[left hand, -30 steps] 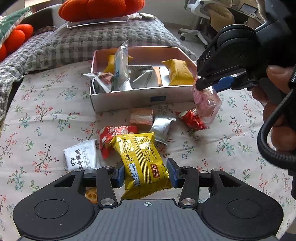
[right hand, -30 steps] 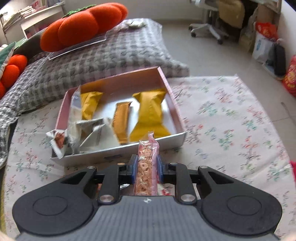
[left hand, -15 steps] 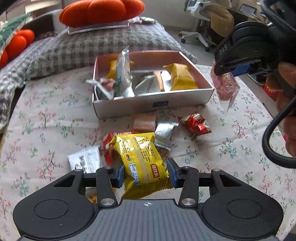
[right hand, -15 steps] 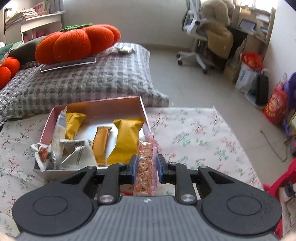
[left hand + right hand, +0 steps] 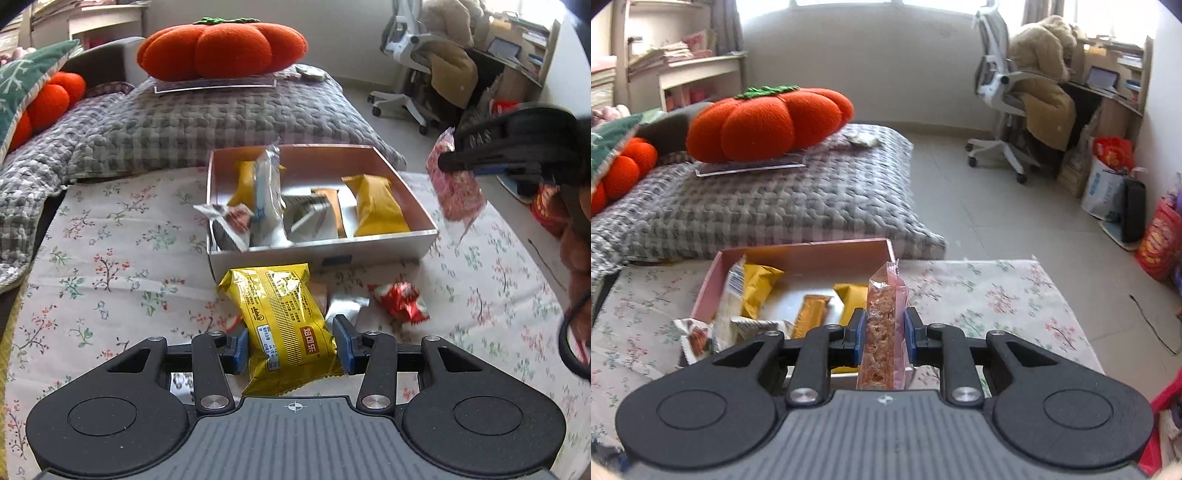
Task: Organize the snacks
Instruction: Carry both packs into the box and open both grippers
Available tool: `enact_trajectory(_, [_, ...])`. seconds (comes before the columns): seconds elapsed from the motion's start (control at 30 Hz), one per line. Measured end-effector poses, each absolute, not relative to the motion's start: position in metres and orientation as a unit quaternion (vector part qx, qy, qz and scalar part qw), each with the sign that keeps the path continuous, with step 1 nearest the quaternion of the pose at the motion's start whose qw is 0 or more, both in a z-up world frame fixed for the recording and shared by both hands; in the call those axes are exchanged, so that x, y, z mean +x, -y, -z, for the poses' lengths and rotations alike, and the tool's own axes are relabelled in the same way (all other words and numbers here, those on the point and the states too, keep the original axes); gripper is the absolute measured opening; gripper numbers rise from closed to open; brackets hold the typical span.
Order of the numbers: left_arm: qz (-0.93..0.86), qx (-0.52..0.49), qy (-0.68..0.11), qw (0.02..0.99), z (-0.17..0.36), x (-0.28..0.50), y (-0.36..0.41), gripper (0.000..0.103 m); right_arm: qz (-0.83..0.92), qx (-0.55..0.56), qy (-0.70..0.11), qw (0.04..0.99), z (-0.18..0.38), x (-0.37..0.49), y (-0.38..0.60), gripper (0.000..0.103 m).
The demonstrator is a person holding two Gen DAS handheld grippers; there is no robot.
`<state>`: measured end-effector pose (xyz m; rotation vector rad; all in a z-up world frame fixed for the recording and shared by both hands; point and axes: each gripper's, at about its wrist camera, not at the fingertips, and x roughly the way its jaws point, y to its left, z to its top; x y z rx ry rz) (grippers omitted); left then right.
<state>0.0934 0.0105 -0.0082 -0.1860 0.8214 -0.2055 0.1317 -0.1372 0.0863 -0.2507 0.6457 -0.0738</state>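
Both grippers lifted, each carrying a snack toward the box.
Left gripper (image 5: 290, 349) clamps yellow packet (image 5: 284, 325), now raised before box (image 5: 321, 254); right gripper (image 5: 884, 336) pinches pink packet (image 5: 884, 332), risen higher beside the box's right edge; drops next.

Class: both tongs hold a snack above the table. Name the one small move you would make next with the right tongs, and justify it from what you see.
Probably carry the right tongs slightly forward and left over the open pink cardboard box, then release. They are shut on the clear pink packet, which hangs beside the box's right wall rather than over its floor, where bare space shows between the yellow wrappers.
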Motion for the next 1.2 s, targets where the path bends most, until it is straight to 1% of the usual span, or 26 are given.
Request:
enact_trajectory(0.3, [0.102, -0.111, -0.362, 0.92, -0.016, 0.124, -0.001, 0.043, -0.023, -0.049, -0.338, 0.939, -0.086, 0.153, 0.164, 0.019])
enact_trajectory(0.5, [0.116, -0.125, -0.355, 0.919, -0.021, 0.161, 0.013, 0.043, -0.046, 0.02, -0.347, 0.937, -0.087, 0.164, 0.183, 0.019])
enact_trajectory(0.63, [0.116, -0.115, -0.342, 0.925, -0.025, 0.191, 0.024, 0.043, -0.076, 0.058, -0.354, 0.93, -0.086, 0.172, 0.19, 0.02])
enact_trajectory(0.77, [0.117, -0.155, -0.353, 0.915, -0.01, 0.219, 0.021, 0.043, -0.093, 0.069, -0.36, 0.926, -0.082, 0.182, 0.186, 0.02])
enact_trajectory(0.97, [0.112, -0.147, -0.356, 0.916, 0.01, 0.233, 0.012, 0.043, -0.109, 0.051, -0.371, 0.921, -0.068, 0.192, 0.171, 0.019])
enact_trajectory(1.03, [0.107, -0.145, -0.352, 0.918, 0.011, 0.234, 0.008, 0.041, -0.109, 0.044, -0.371, 0.921, -0.062, 0.197, 0.166, 0.02])
enact_trajectory(1.07, [0.102, -0.142, -0.348, 0.921, 0.012, 0.235, 0.006, 0.045, -0.11, 0.049, -0.37, 0.921, -0.06, 0.199, 0.166, 0.02])
enact_trajectory(1.2, [0.099, -0.139, -0.342, 0.924, 0.01, 0.237, 0.002, 0.046, -0.109, 0.068, -0.368, 0.921, -0.053, 0.205, 0.167, 0.024])
